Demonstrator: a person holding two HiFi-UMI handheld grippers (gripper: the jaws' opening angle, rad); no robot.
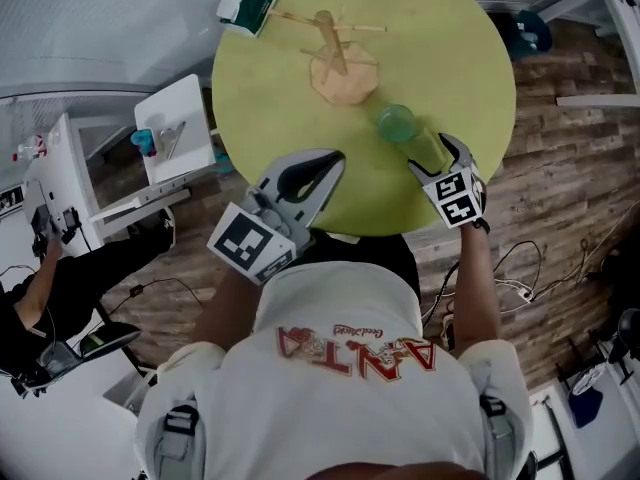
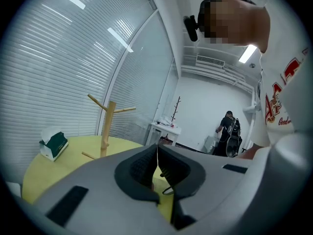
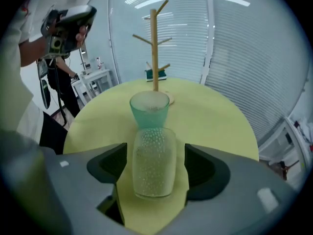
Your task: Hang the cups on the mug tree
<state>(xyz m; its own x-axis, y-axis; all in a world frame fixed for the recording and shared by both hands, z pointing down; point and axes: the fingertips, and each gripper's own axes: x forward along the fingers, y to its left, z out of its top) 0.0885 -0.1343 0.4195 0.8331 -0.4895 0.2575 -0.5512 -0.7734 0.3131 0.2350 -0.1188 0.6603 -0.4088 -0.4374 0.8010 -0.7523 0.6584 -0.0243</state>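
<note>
Right gripper (image 3: 152, 168): fingers spread wide. A clear dimpled glass (image 3: 154, 151) stands upright on the yellow desk (image 3: 215, 116) between them, with a gap on either side and no contact. Left gripper (image 2: 157, 168): fingers closed together, holding nothing, at the near desk edge. Directly beyond the glass stands a green cup (image 3: 149, 109), upright on the desk; whether the two touch cannot be determined. Farther on, near the desk's middle, stands the wooden mug tree (image 3: 154, 48). A green-and-white box (image 1: 250, 0) lies at the far edge.
</note>
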